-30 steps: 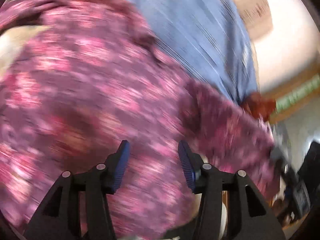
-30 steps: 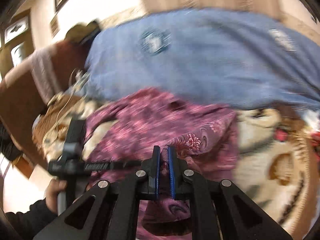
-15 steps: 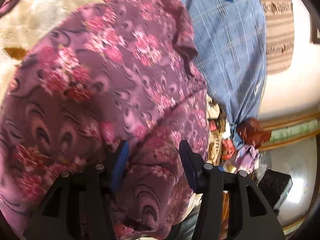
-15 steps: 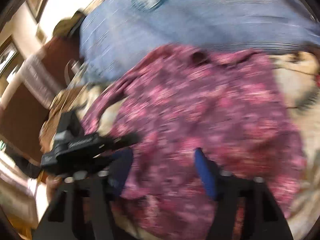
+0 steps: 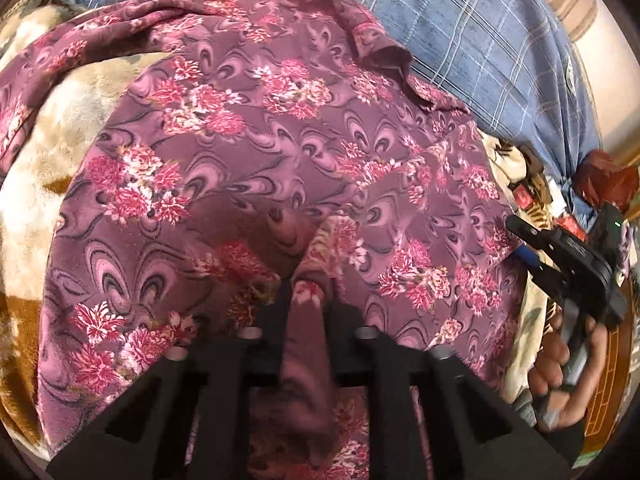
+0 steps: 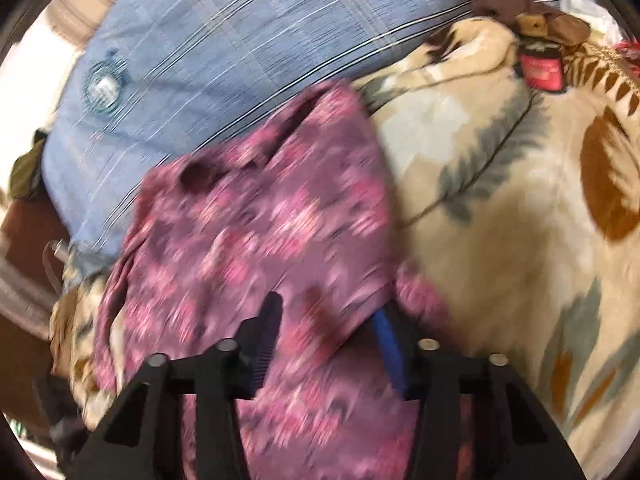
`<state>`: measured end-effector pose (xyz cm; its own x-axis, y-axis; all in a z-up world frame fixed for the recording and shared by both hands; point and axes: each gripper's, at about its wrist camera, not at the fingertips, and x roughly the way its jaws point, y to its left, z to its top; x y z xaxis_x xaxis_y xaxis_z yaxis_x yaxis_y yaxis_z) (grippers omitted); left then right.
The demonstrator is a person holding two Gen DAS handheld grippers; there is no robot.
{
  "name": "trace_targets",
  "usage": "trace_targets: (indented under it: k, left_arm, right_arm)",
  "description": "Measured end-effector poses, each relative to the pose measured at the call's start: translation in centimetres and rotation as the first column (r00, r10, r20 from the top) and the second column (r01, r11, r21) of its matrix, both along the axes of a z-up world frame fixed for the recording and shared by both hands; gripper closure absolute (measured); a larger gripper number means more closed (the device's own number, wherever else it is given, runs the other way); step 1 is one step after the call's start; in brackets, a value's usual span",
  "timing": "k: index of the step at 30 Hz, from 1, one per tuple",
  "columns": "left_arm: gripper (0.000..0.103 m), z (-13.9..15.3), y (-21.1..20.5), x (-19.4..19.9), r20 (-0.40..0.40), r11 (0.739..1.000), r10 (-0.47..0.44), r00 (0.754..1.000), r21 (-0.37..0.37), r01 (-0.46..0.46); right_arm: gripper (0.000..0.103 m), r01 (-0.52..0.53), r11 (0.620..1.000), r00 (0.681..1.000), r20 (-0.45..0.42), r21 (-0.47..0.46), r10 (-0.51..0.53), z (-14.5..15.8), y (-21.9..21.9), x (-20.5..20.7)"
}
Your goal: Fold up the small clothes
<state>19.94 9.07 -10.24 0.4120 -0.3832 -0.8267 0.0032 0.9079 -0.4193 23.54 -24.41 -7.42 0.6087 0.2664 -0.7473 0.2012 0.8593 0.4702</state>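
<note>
While left claw [image 5: 306,300] pinches floral garment [image 5: 248,152], right claw [image 6: 328,336] spread wide over it

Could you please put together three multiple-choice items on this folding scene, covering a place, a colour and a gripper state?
1. What lies directly behind the floral garment?
A. a blue plaid cushion
B. a green towel
C. a wooden chair

2. What is the garment's main colour?
A. yellow
B. purple-pink
C. white

3. How does the left gripper stand?
A. wide open above the cloth
B. shut on a fold of the garment
C. out of view

Answers:
1 A: the blue plaid cushion borders the garment's far edge.
2 B: purple cloth with pink flowers.
3 B: its fingers pinch a ridge of cloth, while the right gripper is open, with cloth lying between its fingers.
</note>
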Motion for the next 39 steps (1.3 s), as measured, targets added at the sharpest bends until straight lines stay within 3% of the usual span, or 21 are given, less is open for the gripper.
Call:
trace_targets:
  k: [1, 2, 4, 6, 8, 11, 12, 13, 15, 16, 18, 19, 22, 27, 32, 34, 36, 39]
  left_arm:
    - [0.098, 0.2, 0.1, -0.1, 0.004, 1.000, -0.002, 1.000, -0.016, 0.002]
    - [0.098, 0.8, 0.3, -0.4, 0.020, 0.998, -0.005, 1.000, -0.070, 0.007]
    - [0.098, 1.7, 1.2, -0.8, 0.043, 0.972, -0.019, 0.999, -0.232, 0.029]
    - [0.098, 2.3, 1.4, -0.8, 0.053, 0.955, -0.036, 0.998, -0.293, 0.050]
    - [0.098, 1.8, 0.5, -0.5, 0.015, 0.969, -0.057, 0.998, -0.242, 0.059]
    - [0.098, -1.0, -1.8, 0.1, -0.101, 0.985, -0.108, 0.989, -0.148, 0.093]
    - [0.097, -1.4, -2.4, 0.1, -0.122, 0.987, -0.123, 0.985, -0.116, 0.108]
    - [0.097, -1.4, -2.7, -0.1, -0.112, 0.989, -0.128, 0.985, -0.091, 0.119]
    - [0.097, -0.4, -2.9, -0.6, -0.079, 0.989, -0.135, 0.988, -0.065, 0.130]
    - [0.096, -0.2, -3.0, -0.7, -0.073, 0.990, -0.132, 0.989, -0.061, 0.128]
    - [0.095, -0.4, -3.1, -0.4, -0.084, 0.991, -0.127, 0.988, -0.049, 0.123]
    - [0.095, -0.5, -3.1, -0.3, -0.085, 0.991, -0.126, 0.988, -0.048, 0.122]
    - [0.095, -0.3, -3.1, -0.3, -0.077, 0.992, -0.122, 0.990, -0.046, 0.119]
    - [0.097, 0.1, -2.8, -0.6, -0.047, 0.991, -0.120, 0.992, -0.067, 0.117]
    - [0.098, 1.4, -1.1, -0.8, -0.013, 0.986, -0.086, 0.996, -0.145, 0.083]
    - [0.098, 2.1, -0.8, -1.0, -0.009, 0.990, -0.092, 0.996, -0.112, 0.091]
    - [0.097, 1.4, -1.1, -0.9, -0.054, 0.993, -0.118, 0.992, -0.022, 0.117]
    - [0.093, 0.5, 0.0, -0.5, -0.122, 0.993, -0.104, 0.987, -0.062, 0.097]
  right_arm:
    - [0.093, -0.003, 1.000, 1.000, -0.007, -0.004, 0.003, 0.1, -0.3, 0.6]
    - [0.098, -0.006, 1.000, 1.000, -0.015, 0.002, 0.006, 0.6, -0.6, 0.9]
    - [0.098, 0.007, 1.000, 0.999, 0.048, -0.007, -0.007, 3.3, -1.1, -0.2]
    - [0.098, 0.059, 0.995, 0.994, 0.102, -0.075, -0.051, 5.9, -1.6, -2.2]
    - [0.098, 0.096, 0.992, 0.991, 0.097, -0.081, -0.088, 6.0, -2.4, -3.5]
    - [0.097, 0.092, 0.987, 0.996, -0.002, -0.133, -0.093, 1.9, -3.0, -2.2]
    - [0.091, 0.070, 0.990, 0.996, -0.042, -0.121, -0.075, 0.4, -3.0, -1.6]
    - [0.091, 0.059, 0.993, 0.995, -0.075, -0.099, -0.067, -0.5, -3.2, -1.3]
    - [0.084, 0.070, 0.995, 0.996, -0.041, -0.073, -0.073, 0.6, -3.5, -2.1]
    - [0.077, 0.075, 0.994, 0.997, -0.004, -0.084, -0.076, 1.9, -3.6, -2.8]
    - [0.033, 0.098, 0.986, 0.994, 0.068, -0.131, -0.090, 4.3, -3.4, -3.9]
    - [0.027, 0.088, 0.984, 0.992, 0.100, -0.156, -0.073, 5.5, -3.1, -4.0]
    - [0.026, -0.008, 0.983, 0.995, 0.101, -0.183, 0.027, 7.1, -2.4, -1.8]
    - [0.030, -0.104, 0.982, 0.992, 0.058, -0.157, 0.115, 6.2, -0.3, 1.1]
    - [0.030, -0.183, 0.972, 0.982, 0.022, -0.148, 0.188, 3.2, 3.6, 0.3]
    - [0.030, -0.201, 0.968, 0.980, -0.032, -0.151, 0.199, 1.4, 4.8, 0.8]
    - [0.035, -0.203, 0.967, 0.978, -0.073, -0.157, 0.193, 0.7, 5.8, 0.8]
    - [0.035, -0.237, 0.957, 0.971, -0.032, -0.170, 0.235, 2.8, 8.4, -0.6]
